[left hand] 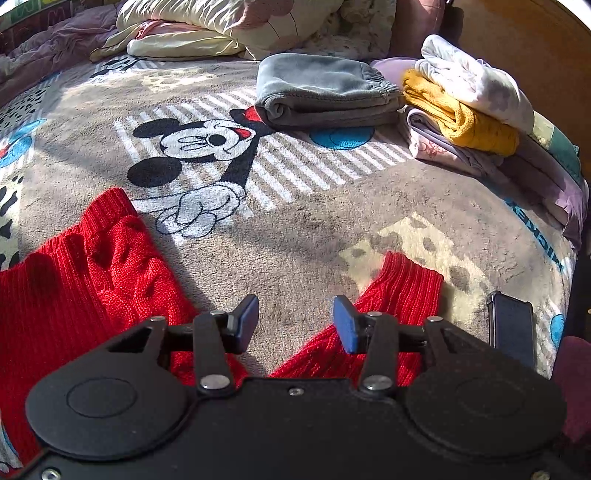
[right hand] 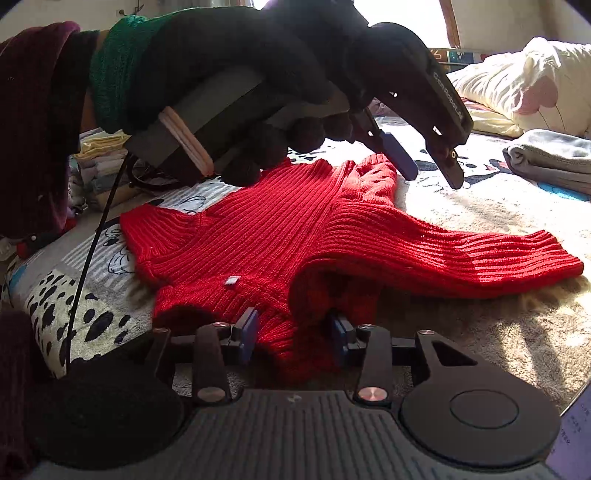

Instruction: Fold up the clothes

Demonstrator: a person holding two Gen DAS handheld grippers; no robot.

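Note:
A red ribbed knit sweater [right hand: 280,236] lies spread on the Mickey Mouse blanket [left hand: 295,229]. In the left wrist view its body [left hand: 74,273] is at lower left and a sleeve cuff [left hand: 402,291] at lower right. My left gripper [left hand: 295,321] is open and empty, hovering above the blanket between the two; it also shows in the right wrist view [right hand: 428,166], held by a black-gloved hand over the sweater's far side. My right gripper [right hand: 293,332] is open, with its fingers either side of a fold at the sweater's near edge.
Folded clothes stand at the far side: a grey item [left hand: 325,92], and a stack with a yellow piece [left hand: 458,114] and a white one [left hand: 476,81]. Pillows [left hand: 207,26] lie behind. A dark phone [left hand: 511,328] rests at the blanket's right edge.

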